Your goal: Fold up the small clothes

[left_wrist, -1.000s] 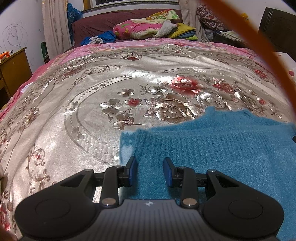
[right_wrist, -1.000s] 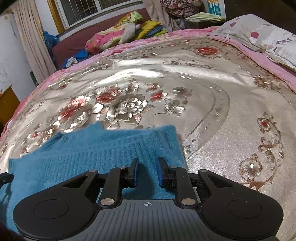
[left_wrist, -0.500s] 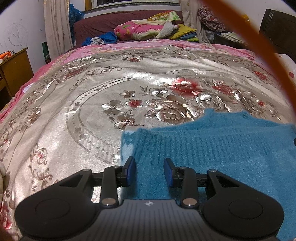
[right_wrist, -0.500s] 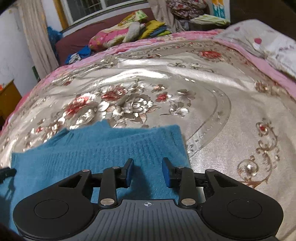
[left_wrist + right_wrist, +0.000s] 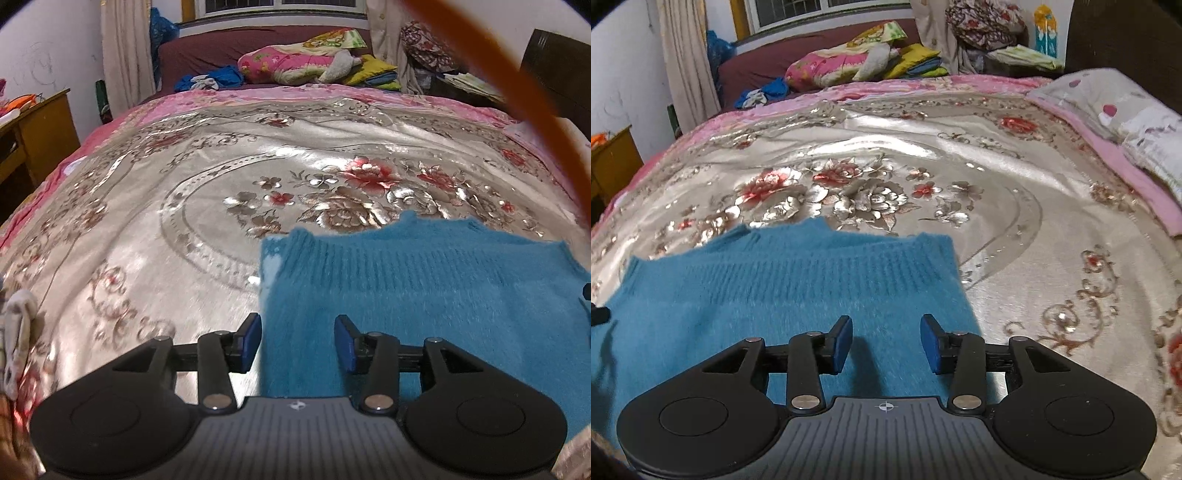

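Near the bed's (image 5: 155, 236) front edge, I'm hovering both hand-held grippers, left (image 5: 298, 341) and right (image 5: 886, 341), wide apart over the blue sweater (image 5: 798, 291); next I'd pinch its corners.

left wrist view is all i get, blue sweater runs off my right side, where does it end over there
Observer: In the right wrist view the blue sweater ends at a straight side edge, with bare floral bedspread beyond it.
Operator: is the right gripper on that edge
Observer: The right gripper hovers just inside it, jaws open, nothing between them.
Operator: anything past the sweater on that side
Observer: A pillow with dark red spots lies at the bed's far right corner, well apart from the sweater.
Operator: and my left one
Observer: The left gripper is open too, straddling the sweater's left edge.
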Demonstrator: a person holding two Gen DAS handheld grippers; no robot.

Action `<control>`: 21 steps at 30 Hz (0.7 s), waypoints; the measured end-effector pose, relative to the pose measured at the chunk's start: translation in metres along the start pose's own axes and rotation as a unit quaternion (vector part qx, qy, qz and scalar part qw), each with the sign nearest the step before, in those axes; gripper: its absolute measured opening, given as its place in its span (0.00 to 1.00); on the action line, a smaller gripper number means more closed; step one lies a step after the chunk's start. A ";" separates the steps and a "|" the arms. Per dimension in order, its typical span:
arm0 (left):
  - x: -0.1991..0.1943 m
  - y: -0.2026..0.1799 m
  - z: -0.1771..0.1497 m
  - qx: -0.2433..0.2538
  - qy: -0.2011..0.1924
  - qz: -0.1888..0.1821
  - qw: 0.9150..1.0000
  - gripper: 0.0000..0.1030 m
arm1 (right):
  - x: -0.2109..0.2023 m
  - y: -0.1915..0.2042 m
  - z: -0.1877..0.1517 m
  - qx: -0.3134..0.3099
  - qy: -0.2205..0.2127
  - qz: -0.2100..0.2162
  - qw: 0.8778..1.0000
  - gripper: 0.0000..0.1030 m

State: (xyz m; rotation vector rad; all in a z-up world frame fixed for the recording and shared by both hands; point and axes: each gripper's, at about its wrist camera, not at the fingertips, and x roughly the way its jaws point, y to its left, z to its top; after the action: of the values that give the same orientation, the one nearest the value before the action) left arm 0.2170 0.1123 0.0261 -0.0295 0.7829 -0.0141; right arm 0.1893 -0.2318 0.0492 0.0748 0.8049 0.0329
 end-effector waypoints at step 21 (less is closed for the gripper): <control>-0.044 -0.006 -0.063 -0.011 0.048 0.008 0.999 0.53 | -0.080 0.000 -0.028 -0.038 -0.037 -0.033 0.998 0.45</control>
State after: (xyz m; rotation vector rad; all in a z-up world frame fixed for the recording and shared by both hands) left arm 0.1410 0.1061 0.0124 -0.0439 0.8786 0.0088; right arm 0.1137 -0.2351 0.0873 -0.0222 0.7306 -0.0020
